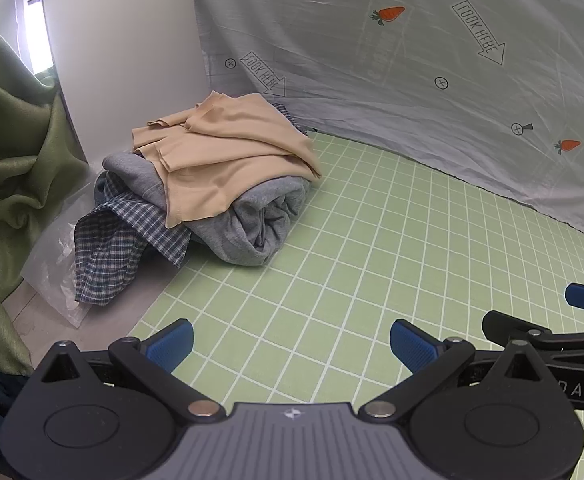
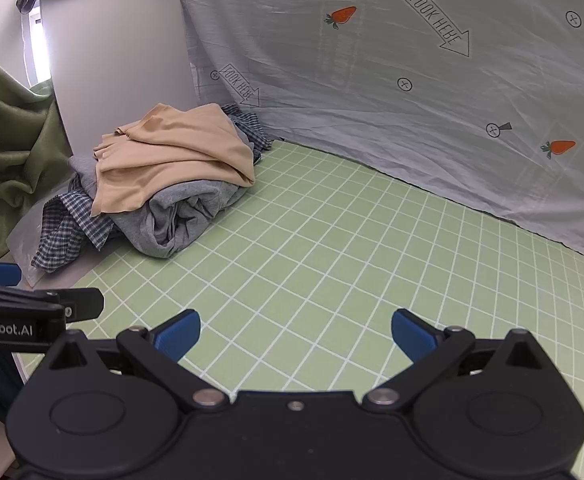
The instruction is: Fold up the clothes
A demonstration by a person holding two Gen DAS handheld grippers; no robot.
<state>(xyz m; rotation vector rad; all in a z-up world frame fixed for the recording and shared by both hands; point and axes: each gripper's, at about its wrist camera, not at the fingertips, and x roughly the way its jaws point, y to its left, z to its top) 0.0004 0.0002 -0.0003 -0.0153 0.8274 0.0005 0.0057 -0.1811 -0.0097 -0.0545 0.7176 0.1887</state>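
Note:
A pile of clothes lies at the far left of the green grid mat: a beige garment on top, a grey garment under it, a blue checked shirt at the bottom left. The pile also shows in the right wrist view, with the beige garment, grey garment and checked shirt. My left gripper is open and empty over the mat, well short of the pile. My right gripper is open and empty, beside it on the right.
A pale sheet printed with carrots and arrows hangs behind the mat. A white panel and a green curtain stand at the left. A clear plastic bag lies under the pile's left edge.

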